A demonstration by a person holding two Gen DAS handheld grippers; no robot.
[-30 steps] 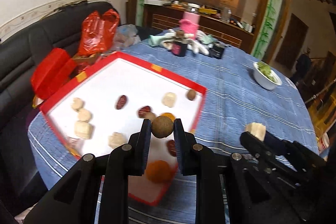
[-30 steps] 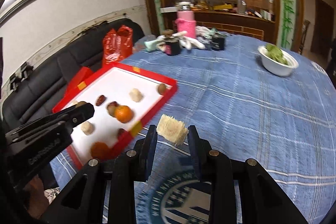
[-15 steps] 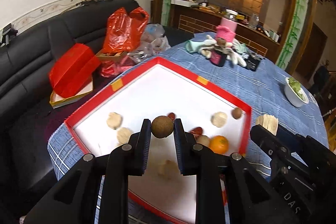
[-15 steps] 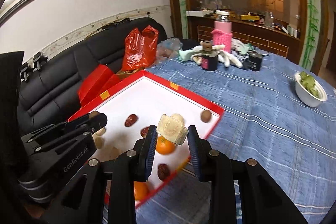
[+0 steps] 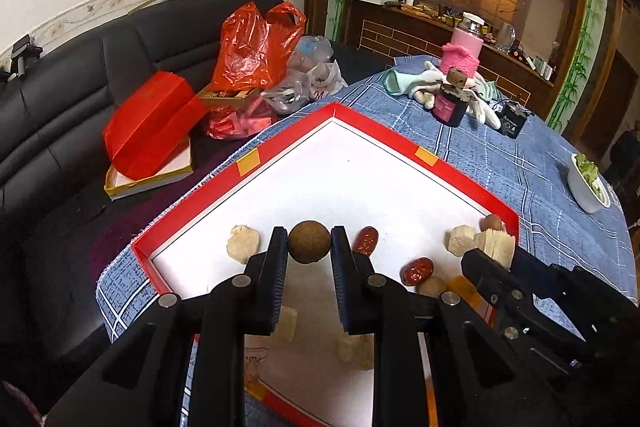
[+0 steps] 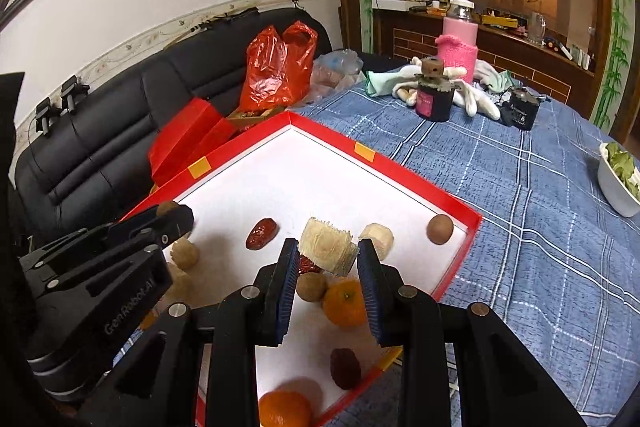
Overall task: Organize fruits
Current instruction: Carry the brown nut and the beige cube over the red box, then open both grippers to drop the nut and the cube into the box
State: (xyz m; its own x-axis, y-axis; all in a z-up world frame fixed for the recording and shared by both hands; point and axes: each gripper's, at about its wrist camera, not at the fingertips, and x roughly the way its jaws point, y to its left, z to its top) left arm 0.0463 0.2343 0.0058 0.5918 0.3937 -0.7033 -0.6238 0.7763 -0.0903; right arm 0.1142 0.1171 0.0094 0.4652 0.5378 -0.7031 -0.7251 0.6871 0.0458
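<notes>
A red-rimmed white tray (image 5: 456,167) (image 6: 404,173) lies on the blue checked table. My left gripper (image 5: 309,242) is shut on a round brown fruit (image 5: 309,241) and holds it above the tray's left part. My right gripper (image 6: 328,254) is shut on a pale ribbed chunk (image 6: 328,246) above the tray's middle; it also shows in the left wrist view (image 5: 494,249). In the tray lie red dates (image 5: 365,239) (image 6: 262,233), pale chunks (image 5: 243,243) (image 6: 377,235), brown round fruits (image 6: 440,229) and oranges (image 6: 345,303).
A black sofa (image 5: 60,115) with red bags (image 5: 256,43) and a red box (image 5: 152,131) stands left of the table. At the table's far end are a dark jar (image 6: 434,99), a pink bottle (image 6: 459,39) and gloves. A white bowl (image 6: 618,183) sits at the right.
Both grippers have moved left and forward over the tray, each still holding its piece. The right gripper came from above the bare tablecloth to above the tray.
</notes>
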